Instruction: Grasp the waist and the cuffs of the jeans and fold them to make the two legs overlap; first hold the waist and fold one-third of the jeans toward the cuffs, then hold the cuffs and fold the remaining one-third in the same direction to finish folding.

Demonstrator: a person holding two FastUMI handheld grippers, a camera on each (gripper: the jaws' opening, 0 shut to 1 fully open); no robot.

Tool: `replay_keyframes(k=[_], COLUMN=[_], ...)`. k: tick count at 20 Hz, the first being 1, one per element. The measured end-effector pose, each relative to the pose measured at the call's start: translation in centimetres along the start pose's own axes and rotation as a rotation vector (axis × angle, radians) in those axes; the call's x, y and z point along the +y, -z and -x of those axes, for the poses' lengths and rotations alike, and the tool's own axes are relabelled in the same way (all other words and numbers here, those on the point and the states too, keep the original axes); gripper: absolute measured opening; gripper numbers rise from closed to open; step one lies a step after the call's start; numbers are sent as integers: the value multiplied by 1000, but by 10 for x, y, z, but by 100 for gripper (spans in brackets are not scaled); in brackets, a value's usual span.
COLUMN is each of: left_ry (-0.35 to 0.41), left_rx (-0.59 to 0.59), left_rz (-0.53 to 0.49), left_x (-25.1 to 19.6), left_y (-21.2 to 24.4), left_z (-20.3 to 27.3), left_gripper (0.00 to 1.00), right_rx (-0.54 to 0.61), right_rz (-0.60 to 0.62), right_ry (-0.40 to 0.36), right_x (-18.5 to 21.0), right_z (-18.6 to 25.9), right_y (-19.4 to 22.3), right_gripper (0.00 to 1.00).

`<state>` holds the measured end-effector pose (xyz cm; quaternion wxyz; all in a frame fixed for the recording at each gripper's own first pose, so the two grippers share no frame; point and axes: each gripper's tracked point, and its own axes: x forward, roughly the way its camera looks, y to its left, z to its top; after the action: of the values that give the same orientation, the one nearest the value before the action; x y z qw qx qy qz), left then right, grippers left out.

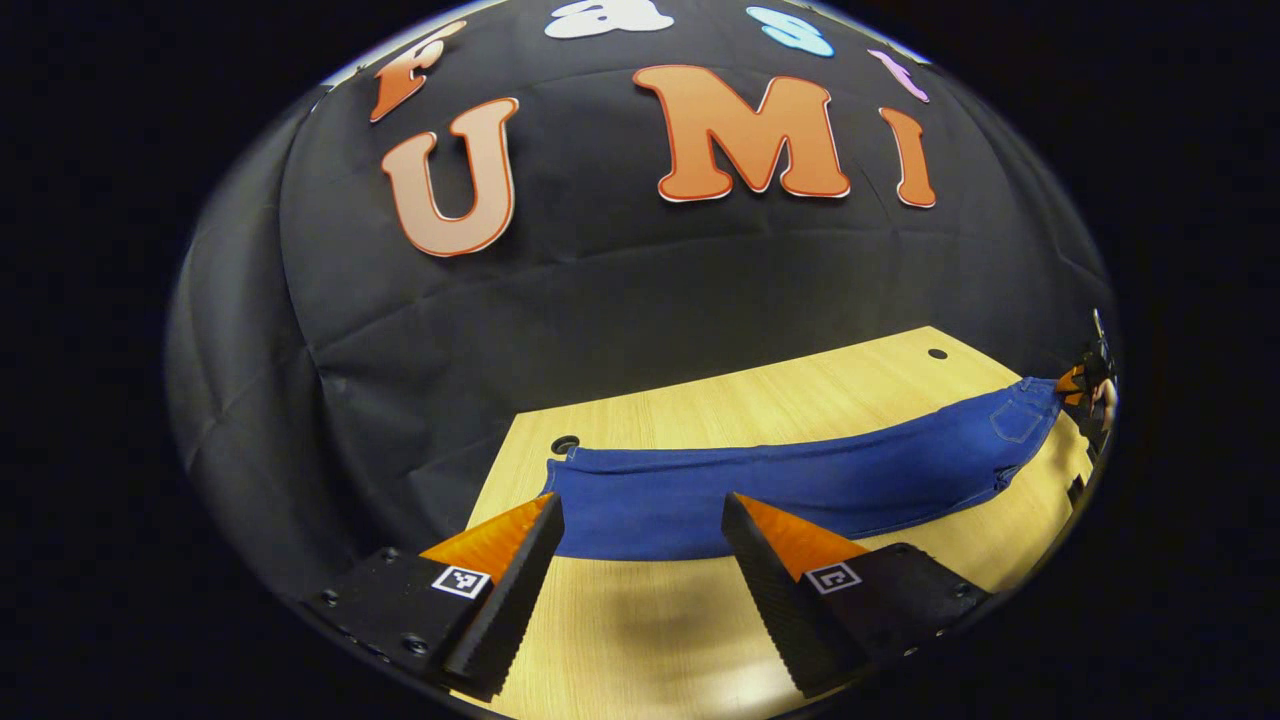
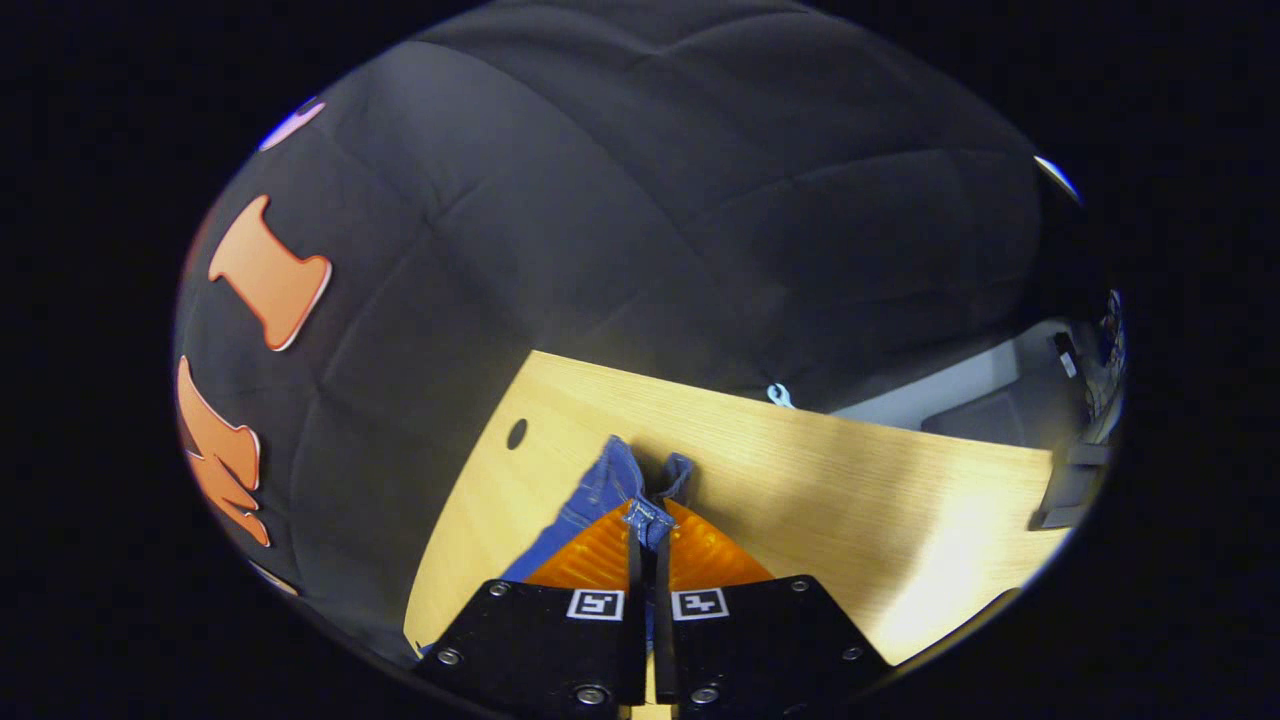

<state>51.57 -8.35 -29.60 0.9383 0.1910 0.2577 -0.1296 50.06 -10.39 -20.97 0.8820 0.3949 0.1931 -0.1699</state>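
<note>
Blue jeans point(image 1: 800, 480) lie in a long strip across the wooden table point(image 1: 760, 400), the legs laid one over the other. The cuff end point(image 1: 580, 480) is at the left, just beyond my left gripper point(image 1: 640, 525), which stands open above the near edge of the legs with nothing between its fingers. Far right, the waist with a back pocket point(image 1: 1020, 420) ends at my right gripper point(image 1: 1078, 384). In the right gripper view, the right gripper point(image 2: 648, 520) is shut on the bunched waistband point(image 2: 625, 480), lifted slightly off the table point(image 2: 850, 480).
Round cable holes sit in the tabletop near the far corners point(image 1: 565, 444) point(image 1: 937, 354) point(image 2: 517, 433). The black cloth wall point(image 1: 650, 300) rises directly behind the table. A small metal clip point(image 2: 779, 395) and grey gear point(image 2: 1000, 410) lie past the table's far side.
</note>
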Motion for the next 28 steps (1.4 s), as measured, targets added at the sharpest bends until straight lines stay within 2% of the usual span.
replay_keyframes(k=[3,4,8,13,17,21,23,28], left_ry=[-7,-7,-11,-16,-10,-3,5,7], left_rx=[-7,-8,-9,-9,-8,-12,-11,-6], left_rz=[21,27,67,101,115,150,154,152], left_x=[15,20,47,89,114,130,131,138], left_y=[6,7,15,25,32,38,39,44], left_z=[0,-1,-4,-4,-3,-7,-10,-16], left_gripper=[98,98,98,98,98,98,99,98], right_rx=[-26,-33,-41,7,65,152,205,286], right_rz=[53,81,159,249,339,408,439,567], right_ry=[-92,-121,-251,-398,-460,-485,-473,-417], right_x=[69,79,176,289,353,384,383,368], right_z=[24,31,69,102,103,91,82,57], right_y=[-5,-10,8,85,167,252,298,382], right_gripper=[4,4,3,3,3,3,3,3])
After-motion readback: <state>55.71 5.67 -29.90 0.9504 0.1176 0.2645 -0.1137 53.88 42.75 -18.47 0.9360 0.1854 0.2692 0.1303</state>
